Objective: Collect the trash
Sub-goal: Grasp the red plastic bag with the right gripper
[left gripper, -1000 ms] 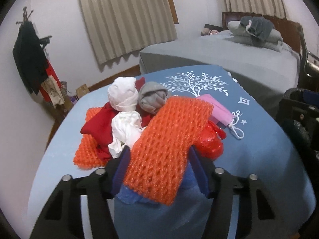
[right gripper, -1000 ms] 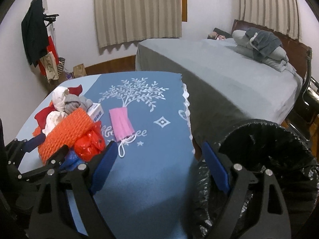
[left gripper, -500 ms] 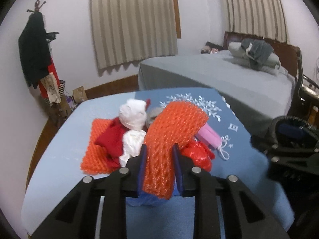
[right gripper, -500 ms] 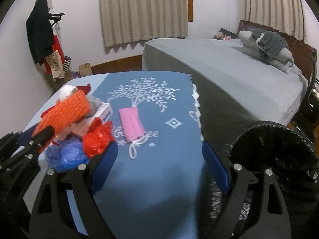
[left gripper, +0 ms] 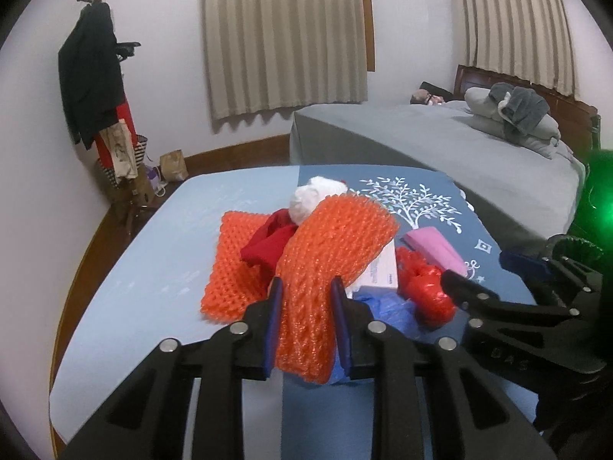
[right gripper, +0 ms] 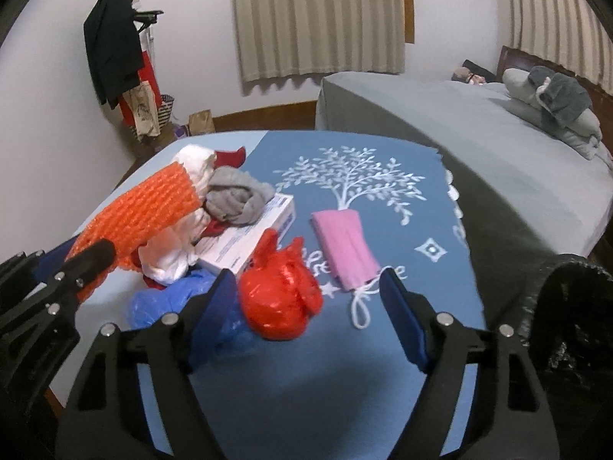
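Observation:
My left gripper (left gripper: 306, 287) is shut on an orange foam net sleeve (left gripper: 329, 253) and holds it above the trash pile on the blue table; it also shows in the right wrist view (right gripper: 141, 211). My right gripper (right gripper: 306, 287) is open and empty, just above a red crumpled plastic bag (right gripper: 279, 299) and near a pink face mask (right gripper: 345, 249). In the pile lie a white box (right gripper: 249, 237), a blue plastic bag (right gripper: 161, 303), a grey cloth ball (right gripper: 237, 195), white tissue (right gripper: 168, 253), a red cloth (left gripper: 268, 245) and a second orange net (left gripper: 230, 264).
A black trash bag (right gripper: 574, 326) stands open at the table's right edge. A grey bed (right gripper: 479, 134) with pillows lies behind. A coat rack (left gripper: 95, 76) with clothes stands at the left wall. The table cover (right gripper: 421, 306) carries a white tree print.
My left gripper closed on the orange net and lifted it off the pile. My right gripper moved left and down toward the red bag, staying open.

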Available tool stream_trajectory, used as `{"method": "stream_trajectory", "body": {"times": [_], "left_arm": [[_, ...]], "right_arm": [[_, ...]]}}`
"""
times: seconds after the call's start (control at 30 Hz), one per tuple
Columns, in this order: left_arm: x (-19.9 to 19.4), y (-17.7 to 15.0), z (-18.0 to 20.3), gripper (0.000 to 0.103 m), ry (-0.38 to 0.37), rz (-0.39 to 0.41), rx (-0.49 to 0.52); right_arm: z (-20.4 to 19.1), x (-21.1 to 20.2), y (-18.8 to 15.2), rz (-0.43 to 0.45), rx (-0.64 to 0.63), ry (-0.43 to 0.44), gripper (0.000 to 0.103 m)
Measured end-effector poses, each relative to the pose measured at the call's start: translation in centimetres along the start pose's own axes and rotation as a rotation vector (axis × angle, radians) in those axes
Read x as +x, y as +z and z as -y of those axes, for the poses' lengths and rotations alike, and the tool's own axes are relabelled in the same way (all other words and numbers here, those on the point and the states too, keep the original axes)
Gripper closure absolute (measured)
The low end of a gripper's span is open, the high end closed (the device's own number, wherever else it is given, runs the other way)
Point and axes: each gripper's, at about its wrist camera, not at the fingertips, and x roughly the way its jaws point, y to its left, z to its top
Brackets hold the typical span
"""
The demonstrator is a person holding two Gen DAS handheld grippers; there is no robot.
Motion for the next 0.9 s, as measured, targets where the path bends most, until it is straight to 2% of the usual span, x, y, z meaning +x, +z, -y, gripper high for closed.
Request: {"method": "stream_trajectory", "body": {"times": [0.1, 0.2, 0.27, 0.3, 0.57, 0.9], "left_arm": [[0.3, 0.0, -0.2, 0.078, -0.002, -0.01, -0.005], [0.4, -0.3, -0.5, 0.078, -0.005, -0.015, -0.008], [0.5, -0.3, -0.6, 0.078, -0.006, -0.016, -0.007], [0.5, -0.2, -0.6, 0.078, -0.006, -0.017, -0.007], [-0.2, 0.4, 0.1, 0.078, -0.018, -0.005, 0.003], [-1.3, 1.3, 2.4, 0.078, -0.061, 0.015, 0.017]], "right_arm": [[-0.3, 0.9, -0.4, -0.034, -0.004, 0.012, 0.038], [-0.5, 1.7, -0.8, -0.075, -0.007, 0.054, 0.052], [-0.8, 2.0, -0.9, -0.089, -0.018, 0.097, 0.073], [-0.9, 1.9, -1.0, -0.089, -0.022, 0.102, 0.077], [0.0, -0.9, -0.1, -0.026, -0.001, 0.119, 0.089], [2.9, -5.5, 0.2, 0.038, 0.047, 0.076, 0.094]]}}
